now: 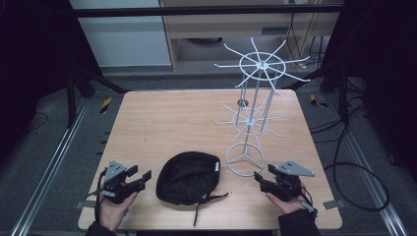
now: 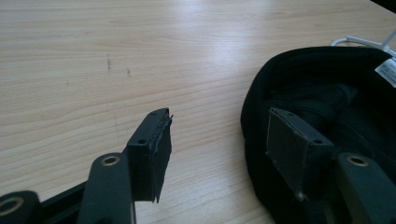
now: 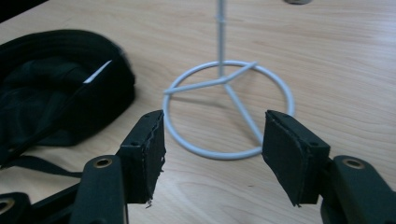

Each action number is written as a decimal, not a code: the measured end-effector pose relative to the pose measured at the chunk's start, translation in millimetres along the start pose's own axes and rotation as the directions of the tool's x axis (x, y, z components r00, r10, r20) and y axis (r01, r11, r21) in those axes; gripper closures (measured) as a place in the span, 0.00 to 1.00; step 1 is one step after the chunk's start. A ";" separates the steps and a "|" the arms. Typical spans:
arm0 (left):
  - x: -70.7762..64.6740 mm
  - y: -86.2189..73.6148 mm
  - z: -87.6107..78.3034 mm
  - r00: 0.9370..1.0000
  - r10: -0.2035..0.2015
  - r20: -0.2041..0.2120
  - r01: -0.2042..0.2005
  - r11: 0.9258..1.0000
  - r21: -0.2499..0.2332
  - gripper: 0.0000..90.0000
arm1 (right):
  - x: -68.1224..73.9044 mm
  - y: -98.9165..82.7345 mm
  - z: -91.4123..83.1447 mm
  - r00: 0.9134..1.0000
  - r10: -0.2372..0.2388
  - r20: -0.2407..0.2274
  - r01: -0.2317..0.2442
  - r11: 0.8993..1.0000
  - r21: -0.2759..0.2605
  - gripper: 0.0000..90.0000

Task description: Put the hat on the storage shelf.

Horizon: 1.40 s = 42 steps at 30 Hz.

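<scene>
A soft black fabric cap [image 1: 189,177] is lying upside down on the near middle of the pale wooden tabletop [image 1: 162,123], its hollow facing up, a white label showing at its right rim and a thin black strap trailing toward the near edge. Lying open like this, its rim is offering an easy edge to pinch from either side.

The left tongs [image 1: 139,178] are resting low near the left edge of the cap, held in the person's left hand [image 1: 114,209] and pointing right toward it. Their jaws are standing spread with nothing between them; in the left gripper view one black pad [image 2: 292,149] is sitting in front of the cap's rim [image 2: 322,65] without pressing on it.

The right tongs [image 1: 261,179] are waiting near the cap's right side, also spread and empty, and aimed left. In the right gripper view their jaws are framing the round base ring of a tall white wire display stand [image 3: 229,88], which is standing just beside the cap on the right. In the high view the stand [image 1: 255,98] is carrying two tiers of radiating hook arms, likely the place where the cap is meant to hang.

With both tongs flanking the cap symmetrically, the work seems to be at its start: a two-sided pickup appears to be coming.
</scene>
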<state>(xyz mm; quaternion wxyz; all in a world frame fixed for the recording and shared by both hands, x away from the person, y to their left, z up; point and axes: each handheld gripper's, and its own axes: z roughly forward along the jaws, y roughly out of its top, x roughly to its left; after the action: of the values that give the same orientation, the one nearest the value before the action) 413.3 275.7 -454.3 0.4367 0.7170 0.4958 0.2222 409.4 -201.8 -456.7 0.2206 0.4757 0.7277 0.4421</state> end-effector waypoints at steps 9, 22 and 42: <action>-10.9 1.6 2.8 1.000 0.015 0.027 -0.015 1.000 0.000 0.46 | 30.7 12.2 17.3 0.997 -0.061 -0.056 0.062 0.998 0.019 0.50; -30.2 0.2 17.3 0.996 0.086 0.012 -0.087 0.992 0.092 0.55 | 68.2 35.3 44.2 0.987 -0.106 -0.124 0.109 0.994 0.021 0.55; -32.8 -10.5 33.3 0.997 0.079 0.025 -0.083 0.966 0.245 0.81 | 90.3 24.6 97.5 0.985 -0.105 -0.139 0.127 0.979 0.160 0.54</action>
<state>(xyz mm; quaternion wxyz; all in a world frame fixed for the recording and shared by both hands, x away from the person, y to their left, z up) 419.4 233.7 -476.7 0.3390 0.7868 0.4866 0.1712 453.3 -75.5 -476.6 0.1571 0.4196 0.8017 0.3956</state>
